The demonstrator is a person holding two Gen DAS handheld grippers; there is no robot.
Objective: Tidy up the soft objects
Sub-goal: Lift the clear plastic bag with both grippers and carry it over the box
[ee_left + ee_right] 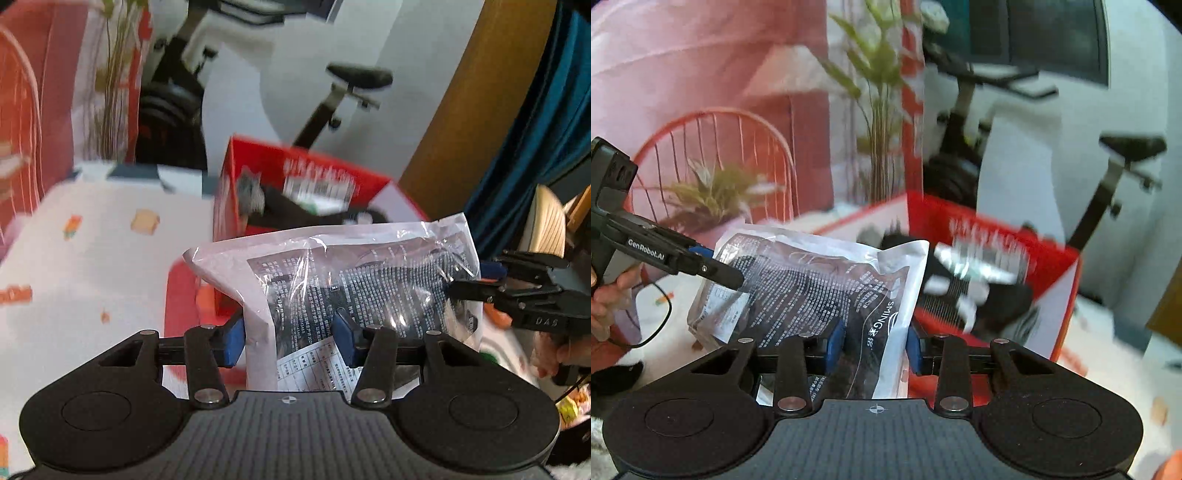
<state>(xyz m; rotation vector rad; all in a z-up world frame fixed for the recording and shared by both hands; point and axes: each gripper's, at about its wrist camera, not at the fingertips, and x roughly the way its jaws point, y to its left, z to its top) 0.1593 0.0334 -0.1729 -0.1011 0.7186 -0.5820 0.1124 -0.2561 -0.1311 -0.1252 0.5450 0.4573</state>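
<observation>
A clear plastic bag (351, 280) holding a dark folded soft item and a printed sheet hangs in the air between both grippers. My left gripper (290, 339) is shut on the bag's near left part, its blue pads (234, 341) pressing the plastic from both sides. In the right wrist view the same bag (812, 288) runs between the blue pads (836, 347) of my right gripper (874, 347), which is shut on it. Each gripper shows in the other's view: the right gripper (476, 284) pinches the bag's far right edge, and the left gripper (716, 266) pinches its left corner.
Just behind the bag stands an open red cardboard box (306, 177) with dark items inside. A white patterned cloth (92, 258) covers the surface below. Farther back are an exercise bike (351, 85), a red wire chair (713, 147) and a plant (875, 110).
</observation>
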